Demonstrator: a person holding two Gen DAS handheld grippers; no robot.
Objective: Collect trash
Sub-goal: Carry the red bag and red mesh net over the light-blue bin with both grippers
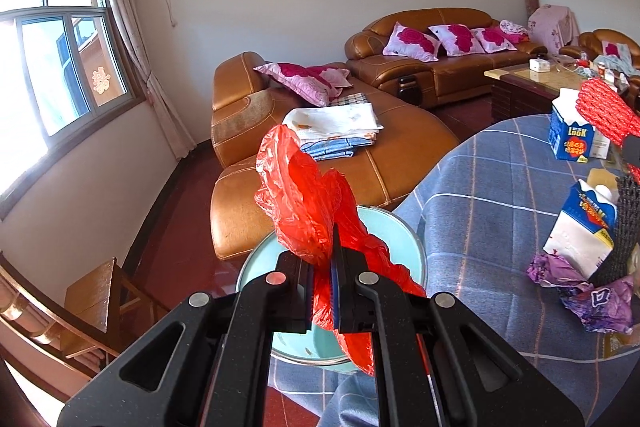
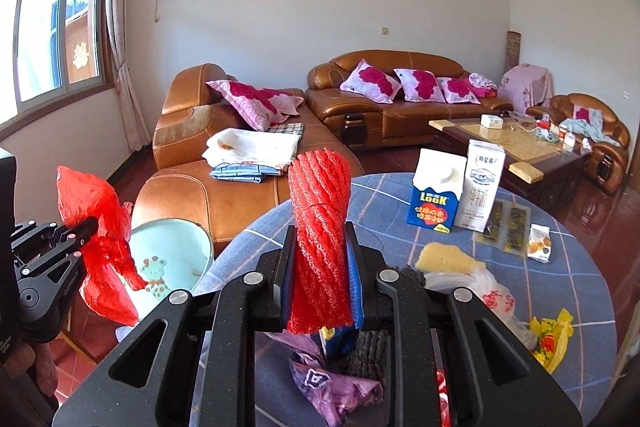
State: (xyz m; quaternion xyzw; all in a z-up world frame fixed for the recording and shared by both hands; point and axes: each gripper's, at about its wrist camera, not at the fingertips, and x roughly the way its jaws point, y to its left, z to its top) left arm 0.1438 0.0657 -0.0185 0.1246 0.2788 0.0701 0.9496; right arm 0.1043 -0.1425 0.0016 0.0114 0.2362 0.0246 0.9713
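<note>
A: L gripper status?
B: Clamped on red plastic bag, held above blue basin just beyond it.
A: R gripper?
B: Red foam net pinched betw. fingers, over bench; purple wrapper seen below gripper.

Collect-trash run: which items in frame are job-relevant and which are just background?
Job: red plastic bag in left tongs; red foam net in right tongs; purple wrapper; basin.
Background: sofa, pillows, folded cloths, coffee table.
</note>
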